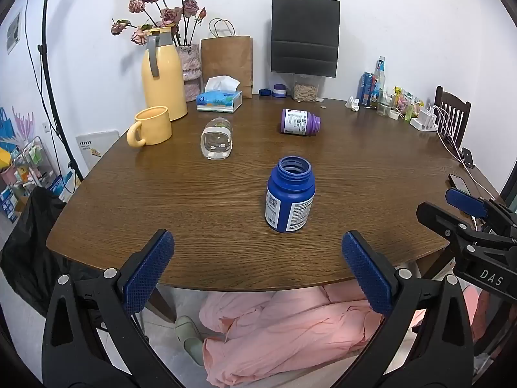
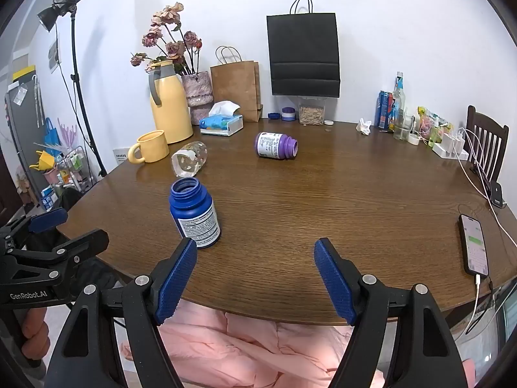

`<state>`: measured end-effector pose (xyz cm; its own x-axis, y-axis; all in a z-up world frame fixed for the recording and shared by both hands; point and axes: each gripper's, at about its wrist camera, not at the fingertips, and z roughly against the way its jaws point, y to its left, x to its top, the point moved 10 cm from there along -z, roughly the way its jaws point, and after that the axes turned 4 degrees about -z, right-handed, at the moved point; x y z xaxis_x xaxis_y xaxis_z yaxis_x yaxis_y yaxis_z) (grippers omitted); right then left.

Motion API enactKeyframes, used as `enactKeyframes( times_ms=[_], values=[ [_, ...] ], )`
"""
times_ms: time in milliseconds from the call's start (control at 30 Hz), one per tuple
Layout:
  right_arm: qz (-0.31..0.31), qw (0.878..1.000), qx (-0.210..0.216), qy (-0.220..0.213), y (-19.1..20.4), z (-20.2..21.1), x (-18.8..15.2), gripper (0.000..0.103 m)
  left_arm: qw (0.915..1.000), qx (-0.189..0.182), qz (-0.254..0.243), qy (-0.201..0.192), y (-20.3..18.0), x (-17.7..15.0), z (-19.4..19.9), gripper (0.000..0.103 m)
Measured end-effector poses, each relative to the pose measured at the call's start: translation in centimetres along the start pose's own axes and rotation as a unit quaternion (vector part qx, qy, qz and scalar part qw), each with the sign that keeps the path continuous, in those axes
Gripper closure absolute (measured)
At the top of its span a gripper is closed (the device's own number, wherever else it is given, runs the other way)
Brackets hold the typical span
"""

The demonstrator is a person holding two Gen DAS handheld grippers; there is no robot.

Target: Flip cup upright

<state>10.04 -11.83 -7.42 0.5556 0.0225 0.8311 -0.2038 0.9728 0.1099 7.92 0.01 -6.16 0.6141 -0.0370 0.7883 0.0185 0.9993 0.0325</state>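
bottle (image 1: 290, 195) upright, table (image 1: 371, 174) front | glass cup (image 1: 217, 139) behind-left, on side | mug (image 1: 151, 126) further left

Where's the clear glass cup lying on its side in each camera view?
Left wrist: clear glass cup left of centre, base toward the camera.
Right wrist: cup upper left, open mouth toward the camera.
Shared landmark: yellow mug just left of it.

Both wrist cameras look from just off the near edge of the table (image 1: 200, 213), facing the far wall; the left sits left of the right, and both share the blue bottle (image 1: 290, 194) nearby
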Motion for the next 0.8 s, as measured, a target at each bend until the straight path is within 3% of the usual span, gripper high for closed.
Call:
enactKeyframes(
  times_ms=[800],
  values=[
    [-0.002, 1.0, 0.002, -0.001, 0.03, -0.04, -0.02, 0.024, 1.0, -0.003, 0.003, -0.001, -0.02, 0.0, 0.01, 0.0]
  ],
)
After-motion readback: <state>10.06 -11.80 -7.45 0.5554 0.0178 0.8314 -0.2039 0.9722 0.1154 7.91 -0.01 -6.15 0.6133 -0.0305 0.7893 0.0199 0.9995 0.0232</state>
